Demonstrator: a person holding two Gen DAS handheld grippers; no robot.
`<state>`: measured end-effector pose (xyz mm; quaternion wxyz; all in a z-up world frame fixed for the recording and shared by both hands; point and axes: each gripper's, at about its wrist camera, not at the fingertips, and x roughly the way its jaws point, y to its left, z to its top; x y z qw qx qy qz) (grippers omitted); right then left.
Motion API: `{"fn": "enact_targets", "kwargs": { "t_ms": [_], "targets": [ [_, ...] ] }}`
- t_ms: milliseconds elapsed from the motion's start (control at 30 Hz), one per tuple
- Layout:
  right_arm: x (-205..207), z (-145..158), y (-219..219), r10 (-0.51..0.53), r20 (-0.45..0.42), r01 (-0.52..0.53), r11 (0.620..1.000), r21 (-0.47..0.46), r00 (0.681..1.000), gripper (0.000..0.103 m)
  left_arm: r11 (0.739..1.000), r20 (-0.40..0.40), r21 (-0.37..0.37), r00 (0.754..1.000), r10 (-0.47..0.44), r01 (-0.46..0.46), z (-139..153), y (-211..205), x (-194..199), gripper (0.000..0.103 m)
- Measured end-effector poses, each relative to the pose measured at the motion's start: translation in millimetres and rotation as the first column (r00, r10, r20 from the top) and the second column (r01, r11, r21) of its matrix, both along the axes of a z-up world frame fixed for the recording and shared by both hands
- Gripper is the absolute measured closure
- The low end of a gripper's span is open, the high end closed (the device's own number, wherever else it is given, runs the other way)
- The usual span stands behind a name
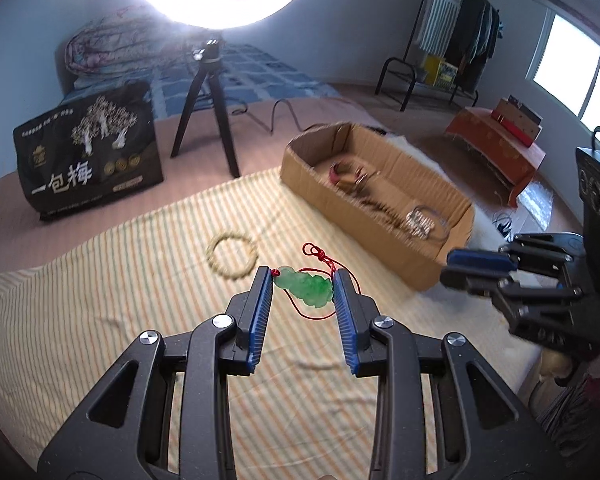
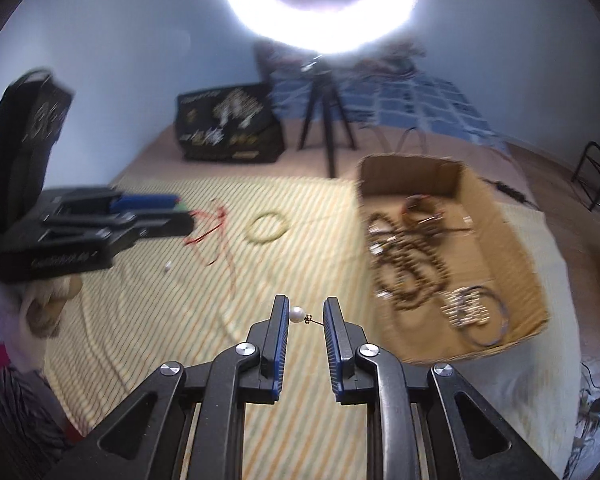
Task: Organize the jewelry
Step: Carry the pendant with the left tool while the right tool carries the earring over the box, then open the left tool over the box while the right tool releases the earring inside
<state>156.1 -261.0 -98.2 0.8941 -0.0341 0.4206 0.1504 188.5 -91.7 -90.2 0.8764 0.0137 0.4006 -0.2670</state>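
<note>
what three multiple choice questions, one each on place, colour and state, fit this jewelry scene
1. Where does the pale bead bracelet lie?
A. in the cardboard box
B. on the striped cloth
C. on the black bag

2. What colour is the cord on the green pendant?
A. red
B. blue
C. white

3. What is between the pads of the right hand-held gripper?
A. nothing
B. a brown bead string
C. a pearl earring

Answers: 1 B, it sits on the striped cloth, outside the cardboard box. 2 A, red loops trail from the pendant. 3 C, the pearl earring spans the two pads.
</note>
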Motion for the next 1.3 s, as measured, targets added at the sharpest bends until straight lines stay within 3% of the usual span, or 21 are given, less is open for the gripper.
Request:
{"fn": "enact_targets", "kwargs": {
  "t_ms": [333,567,833,1300],
  "targets": [
    [25.3,26.4,-61.1,-0.136,0.047,0.134,0.990,0.043,0.990,0.087,0.998,0.032,-0.052,0.998,-0.045,0.047,21.4,-43.5,7.1,0.072],
    [43.8,32.0,-88.8,-0.197,0.054,0.194,0.979,0.063,0.979,0.087,0.994,0.032,-0.070,0.997,-0.077,0.079,20.6,-78.3,15.4,0.072],
    [71.8,26.3,-111.7,-0.245,0.030,0.241,0.965,0.103,0.969,0.087,0.992,-0.001,-0.076,0.995,-0.103,0.102,9.1,-108.9,23.8,0.072],
    [100.5,2.0,-126.3,-0.299,-0.019,0.299,0.949,0.094,0.954,0.086,0.986,-0.045,-0.056,0.986,-0.158,0.156,-13.9,-149.5,25.9,0.072]
  ]
}}
